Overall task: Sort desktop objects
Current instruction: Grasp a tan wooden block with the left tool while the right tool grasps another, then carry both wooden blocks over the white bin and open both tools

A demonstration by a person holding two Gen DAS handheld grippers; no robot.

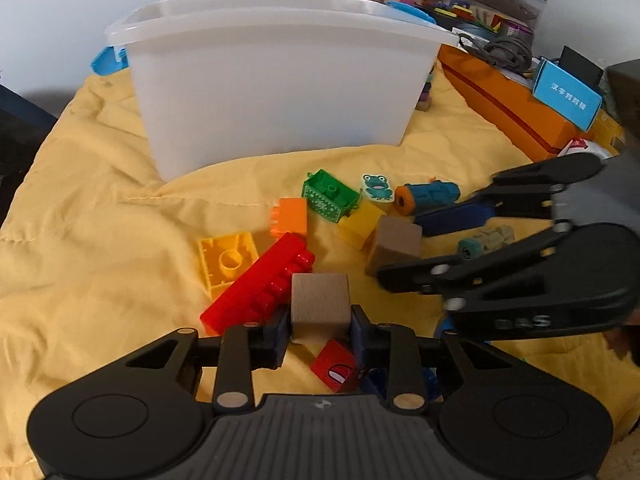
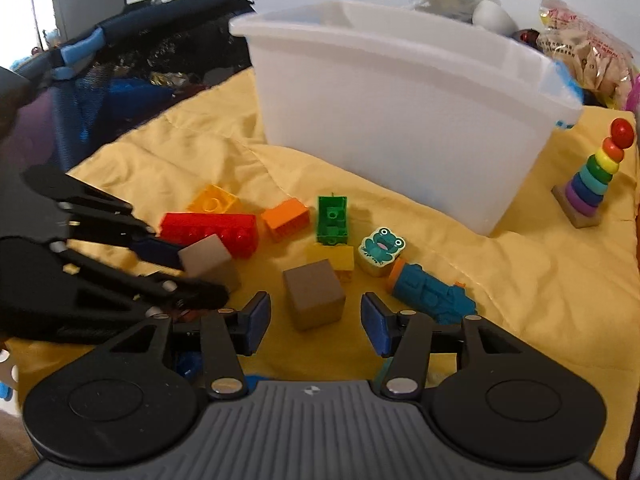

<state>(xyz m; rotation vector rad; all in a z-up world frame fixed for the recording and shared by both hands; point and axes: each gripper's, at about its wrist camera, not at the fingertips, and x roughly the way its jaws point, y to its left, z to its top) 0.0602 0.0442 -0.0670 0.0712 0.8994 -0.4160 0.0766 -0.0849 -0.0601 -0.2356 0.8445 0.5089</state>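
Observation:
My left gripper (image 1: 320, 320) is shut on a plain wooden cube (image 1: 320, 306), held just above the yellow cloth; it also shows in the right wrist view (image 2: 206, 258). My right gripper (image 2: 314, 316) is open, its blue pads on either side of a second wooden cube (image 2: 314, 294) that rests on the cloth; this cube also shows in the left wrist view (image 1: 396, 246). Loose toys lie between: a red brick (image 1: 260, 284), a yellow brick (image 1: 226, 260), an orange brick (image 1: 290, 216), a green brick (image 1: 330, 194), a frog block (image 2: 380, 248) and a blue toy (image 2: 434, 296). A white plastic bin (image 1: 276, 84) stands behind them.
A small red printed block (image 1: 336, 364) lies under my left gripper. A rainbow ring stacker (image 2: 596, 176) stands right of the bin. An orange box (image 1: 508, 104), cables and packages crowd the back right. A dark bag (image 2: 132, 68) sits at the left edge of the cloth (image 1: 100, 200).

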